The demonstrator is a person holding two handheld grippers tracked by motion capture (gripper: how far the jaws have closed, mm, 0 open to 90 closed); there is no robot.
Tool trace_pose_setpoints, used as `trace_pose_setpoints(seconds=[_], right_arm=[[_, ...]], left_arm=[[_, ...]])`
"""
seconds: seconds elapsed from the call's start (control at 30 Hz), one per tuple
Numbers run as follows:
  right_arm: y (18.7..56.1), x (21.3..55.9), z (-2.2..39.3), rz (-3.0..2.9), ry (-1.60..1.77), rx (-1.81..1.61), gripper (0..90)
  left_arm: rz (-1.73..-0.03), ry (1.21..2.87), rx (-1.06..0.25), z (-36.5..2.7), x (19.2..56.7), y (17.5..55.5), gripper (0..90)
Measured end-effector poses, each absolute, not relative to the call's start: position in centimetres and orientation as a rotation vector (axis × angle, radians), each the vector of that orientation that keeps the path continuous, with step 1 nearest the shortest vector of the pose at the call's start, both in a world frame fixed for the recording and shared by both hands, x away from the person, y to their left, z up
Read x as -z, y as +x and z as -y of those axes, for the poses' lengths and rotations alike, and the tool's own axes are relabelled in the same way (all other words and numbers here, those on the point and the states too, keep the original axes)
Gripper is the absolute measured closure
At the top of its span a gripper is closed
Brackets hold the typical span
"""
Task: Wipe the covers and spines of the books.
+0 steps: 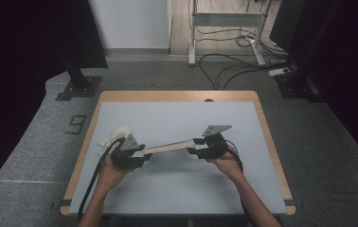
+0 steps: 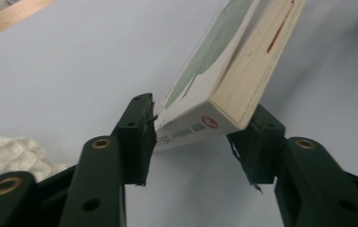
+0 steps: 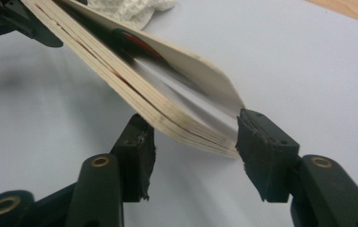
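Book [image 1: 170, 146] is what we see spanning the gap between both tools, lifted above the grey table [image 1: 177, 189] with a white cloth [image 1: 115, 135] lying near its left end. Our left gripper [image 2: 192, 133] has its jaws partly apart around the spine corner, both pads touching the covers, so it grips that end. Our right gripper [image 3: 191, 142] stands partly apart too, pads against the page end, cover fanning loose.

White cloth [image 1: 115, 136] crumpled on grey table [image 1: 177, 189], left edge.
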State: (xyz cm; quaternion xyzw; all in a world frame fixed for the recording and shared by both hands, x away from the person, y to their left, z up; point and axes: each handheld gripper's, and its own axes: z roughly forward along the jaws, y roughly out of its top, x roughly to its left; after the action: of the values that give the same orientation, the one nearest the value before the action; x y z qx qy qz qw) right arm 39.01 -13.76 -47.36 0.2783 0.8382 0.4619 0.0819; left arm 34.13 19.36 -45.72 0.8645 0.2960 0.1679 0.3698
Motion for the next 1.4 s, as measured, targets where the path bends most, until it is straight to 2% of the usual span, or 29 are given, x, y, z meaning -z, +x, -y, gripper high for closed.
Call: trace_pose_setpoints(seconds=[0.33,1.0,1.4], right_arm=[[37.8,48.1,13.8,-2.534,0.837,-1.35,37.9],[35.4,50.2,13.9,-2.553,0.799,-1.322,35.9],[34.0,51.2,14.1,-2.543,0.772,-1.305,35.1]], left_arm=[[-0.785,2.226,-0.422,-18.9,46.7,33.0,37.1],[-0.836,2.241,-0.357,-18.4,48.8,30.9,33.5],[-0.855,2.247,-0.386,-18.0,49.9,29.5,32.8]])
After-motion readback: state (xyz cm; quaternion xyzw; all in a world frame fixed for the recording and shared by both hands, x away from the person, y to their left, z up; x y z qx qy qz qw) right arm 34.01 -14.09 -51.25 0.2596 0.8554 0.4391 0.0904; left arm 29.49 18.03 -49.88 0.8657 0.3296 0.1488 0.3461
